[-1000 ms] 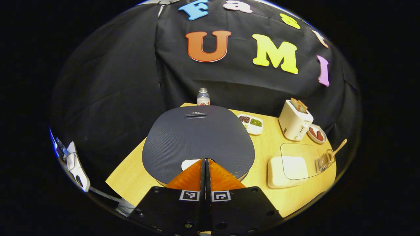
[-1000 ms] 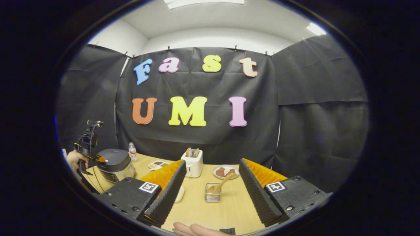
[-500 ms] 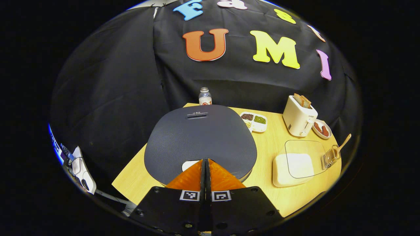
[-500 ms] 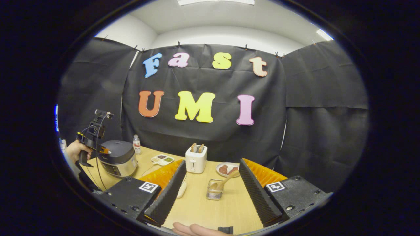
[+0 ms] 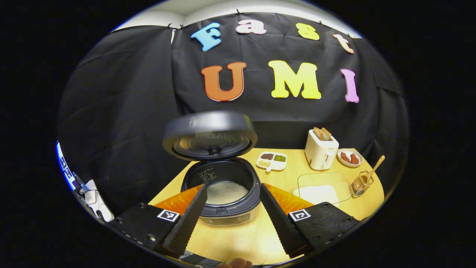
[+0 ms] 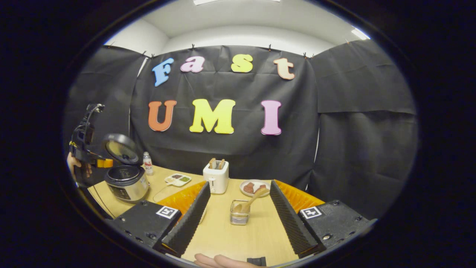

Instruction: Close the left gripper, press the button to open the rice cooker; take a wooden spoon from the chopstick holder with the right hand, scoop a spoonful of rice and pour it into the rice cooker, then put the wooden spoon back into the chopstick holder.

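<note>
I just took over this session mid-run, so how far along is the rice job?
Done: the dark grey rice cooker stands with its round lid up. In hand: nothing; the left gripper and right gripper are both open and empty. Left: the wooden spoon sits in the wire chopstick holder, so fetching it, scooping from the clear-lidded rice box, pouring and returning it remain.

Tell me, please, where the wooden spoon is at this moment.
The wooden spoon leans in the chopstick holder on the table, straight ahead between the right gripper's open fingers, just in front of the plate and toaster.
</note>
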Tool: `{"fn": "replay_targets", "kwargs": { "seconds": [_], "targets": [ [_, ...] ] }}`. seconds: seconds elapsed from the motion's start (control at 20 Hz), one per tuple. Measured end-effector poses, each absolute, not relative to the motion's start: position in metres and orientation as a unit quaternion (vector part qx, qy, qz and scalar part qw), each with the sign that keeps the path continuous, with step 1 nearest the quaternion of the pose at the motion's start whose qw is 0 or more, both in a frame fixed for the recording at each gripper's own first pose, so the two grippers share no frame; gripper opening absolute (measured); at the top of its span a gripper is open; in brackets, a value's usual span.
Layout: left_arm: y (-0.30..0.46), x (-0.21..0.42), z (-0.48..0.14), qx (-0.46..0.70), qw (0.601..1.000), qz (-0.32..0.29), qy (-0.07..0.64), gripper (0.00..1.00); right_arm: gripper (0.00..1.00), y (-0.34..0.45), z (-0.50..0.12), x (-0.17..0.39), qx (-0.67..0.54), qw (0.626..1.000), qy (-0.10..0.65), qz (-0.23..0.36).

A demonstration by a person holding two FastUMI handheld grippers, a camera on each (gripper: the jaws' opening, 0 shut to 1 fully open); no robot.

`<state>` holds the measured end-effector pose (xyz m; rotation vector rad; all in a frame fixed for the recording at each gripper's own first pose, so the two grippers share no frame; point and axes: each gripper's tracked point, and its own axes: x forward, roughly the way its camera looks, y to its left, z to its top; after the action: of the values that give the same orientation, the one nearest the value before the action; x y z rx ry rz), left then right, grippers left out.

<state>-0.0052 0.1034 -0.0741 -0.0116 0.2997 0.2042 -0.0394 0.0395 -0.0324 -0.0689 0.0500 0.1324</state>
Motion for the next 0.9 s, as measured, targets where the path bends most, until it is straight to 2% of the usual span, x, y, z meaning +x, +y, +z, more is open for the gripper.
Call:
{"fn": "replay_targets", "kwargs": {
  "seconds": [0.25, 0.3, 0.35, 0.4, 0.6, 0.8, 0.85, 0.9],
  "targets": [
    [0.075, -0.033, -0.053, -0.039, 0.993, 0.063, 0.092, 0.92, 1.0, -0.002, -0.035, 0.008, -0.044, 0.999, -0.013, 0.002],
    [0.064, -0.039, -0.051, -0.046, 0.995, 0.044, 0.082, 0.87, 1.0, -0.007, -0.042, 0.015, -0.044, 0.999, -0.014, -0.005],
    [0.058, -0.046, -0.049, -0.048, 0.996, 0.033, 0.073, 0.94, 1.0, -0.005, -0.051, 0.022, -0.038, 0.999, -0.01, -0.003],
    [0.057, -0.052, -0.047, -0.05, 0.996, 0.029, 0.061, 0.94, 1.0, -0.004, -0.058, 0.03, -0.032, 0.999, -0.005, 0.002],
    [0.04, -0.092, -0.042, -0.045, 0.999, 0.013, 0.022, 0.95, 1.0, -0.007, -0.087, 0.064, -0.019, 1.0, 0.012, 0.015],
    [0.021, -0.129, -0.049, -0.045, 0.999, -0.006, 0.005, 0.95, 1.0, -0.018, -0.119, 0.098, 0.022, 0.999, 0.026, -0.001],
    [0.018, -0.137, -0.048, -0.041, 0.999, -0.009, -0.003, 0.95, 0.97, -0.017, -0.127, 0.103, 0.033, 0.999, 0.034, 0.004],
    [0.018, -0.145, -0.047, -0.038, 0.999, -0.006, -0.013, 0.95, 1.0, -0.014, -0.136, 0.11, 0.046, 0.998, 0.04, 0.01]
  ]
}}
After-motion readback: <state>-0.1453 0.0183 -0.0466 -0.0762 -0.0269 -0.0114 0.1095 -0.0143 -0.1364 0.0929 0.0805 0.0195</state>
